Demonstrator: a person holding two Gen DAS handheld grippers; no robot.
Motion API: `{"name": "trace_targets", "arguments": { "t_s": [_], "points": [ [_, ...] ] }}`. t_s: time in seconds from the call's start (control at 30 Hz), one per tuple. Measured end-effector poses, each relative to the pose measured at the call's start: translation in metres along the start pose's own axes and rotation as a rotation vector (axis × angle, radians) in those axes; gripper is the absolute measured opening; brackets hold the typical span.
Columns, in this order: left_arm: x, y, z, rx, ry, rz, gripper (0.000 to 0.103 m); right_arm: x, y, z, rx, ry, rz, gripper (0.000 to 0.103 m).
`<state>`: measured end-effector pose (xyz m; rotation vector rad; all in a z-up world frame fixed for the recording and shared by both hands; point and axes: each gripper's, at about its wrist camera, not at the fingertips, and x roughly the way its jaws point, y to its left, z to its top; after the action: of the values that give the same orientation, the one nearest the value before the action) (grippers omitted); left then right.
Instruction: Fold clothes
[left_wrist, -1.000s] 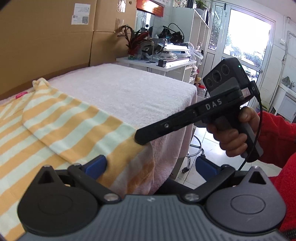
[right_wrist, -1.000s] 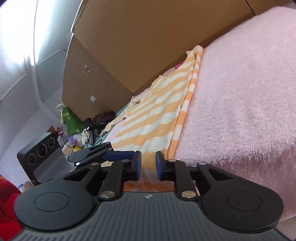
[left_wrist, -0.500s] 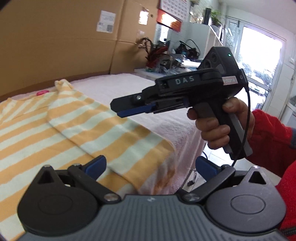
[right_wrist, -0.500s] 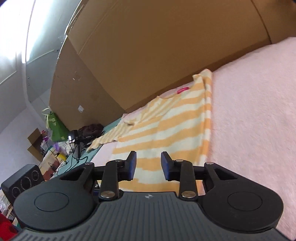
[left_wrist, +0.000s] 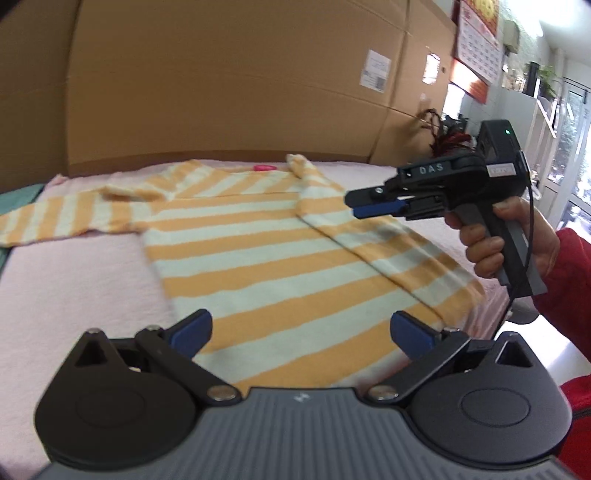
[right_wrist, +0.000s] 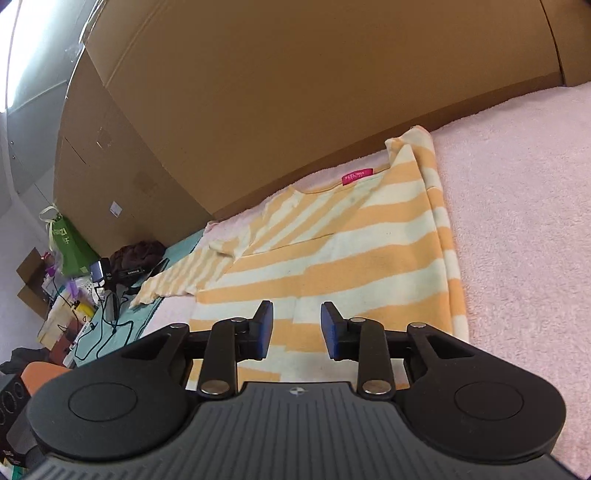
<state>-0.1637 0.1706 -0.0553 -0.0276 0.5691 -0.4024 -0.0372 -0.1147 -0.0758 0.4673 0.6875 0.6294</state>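
Sweater (left_wrist: 280, 258): horizontal stripes, orange alternating with pale cream-green; same striping on both sleeves. Neck label (right_wrist: 357, 175): bright pink. Bench cover (left_wrist: 66, 295) under the sweater: plain pale pink terry. Cloth (right_wrist: 147, 314) left of the bench cover: teal. Cardboard wall (left_wrist: 240, 81) behind the sweater: plain brown, with white paper labels. Left gripper (left_wrist: 301, 332) and right gripper (right_wrist: 297, 328): black bodies, blue finger pads. Sleeve (left_wrist: 569, 291) behind the right gripper: red.

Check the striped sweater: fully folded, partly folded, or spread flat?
Partly folded. On the striped sweater, one sleeve lies folded across the body, while the other sleeve still stretches out sideways.
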Motion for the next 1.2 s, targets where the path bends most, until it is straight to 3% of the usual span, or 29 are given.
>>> {"name": "trace_targets", "arguments": {
  "t_s": [0.07, 0.27, 0.37, 0.43, 0.53, 0.63, 0.73, 0.83, 0.9, 1.0, 1.2],
  "points": [
    [-0.010, 0.010, -0.004, -0.018, -0.004, 0.045, 0.102, 0.011, -0.004, -0.002, 0.048, 0.014, 0.024, 0.032],
    [-0.010, 0.018, -0.009, -0.076, -0.016, 0.011, 0.102, 0.020, -0.013, 0.003, 0.194, 0.056, 0.030, 0.026],
    [0.008, 0.014, -0.008, -0.081, 0.020, -0.022, 0.102, 0.023, -0.017, 0.006, 0.267, 0.076, 0.028, 0.030],
    [0.015, 0.010, -0.007, -0.068, 0.019, -0.004, 0.102, 0.023, -0.018, 0.007, 0.307, 0.079, 0.029, 0.032],
    [0.018, 0.010, -0.006, -0.082, 0.011, -0.022, 0.102, 0.019, -0.019, 0.001, 0.327, 0.034, 0.060, 0.038],
    [0.017, 0.013, -0.006, -0.093, 0.004, -0.031, 0.102, 0.019, -0.008, 0.000, 0.230, 0.043, 0.061, 0.045],
    [0.015, 0.013, -0.006, -0.084, 0.008, -0.023, 0.102, 0.021, 0.007, 0.005, 0.197, 0.060, 0.009, 0.048],
    [0.006, 0.012, -0.010, -0.051, 0.021, -0.014, 0.102, 0.026, 0.032, 0.015, 0.121, 0.076, 0.092, 0.049],
    [-0.003, 0.010, -0.013, -0.031, 0.027, -0.005, 0.102, 0.032, 0.054, 0.017, 0.043, 0.084, 0.184, 0.058],
    [-0.016, 0.005, -0.019, -0.001, 0.031, 0.011, 0.102, 0.052, 0.086, 0.011, -0.098, 0.126, 0.242, 0.048],
    [-0.027, -0.003, -0.034, 0.027, 0.063, 0.060, 0.102, 0.093, 0.110, -0.018, -0.206, 0.235, 0.200, 0.044]
  ]
}}
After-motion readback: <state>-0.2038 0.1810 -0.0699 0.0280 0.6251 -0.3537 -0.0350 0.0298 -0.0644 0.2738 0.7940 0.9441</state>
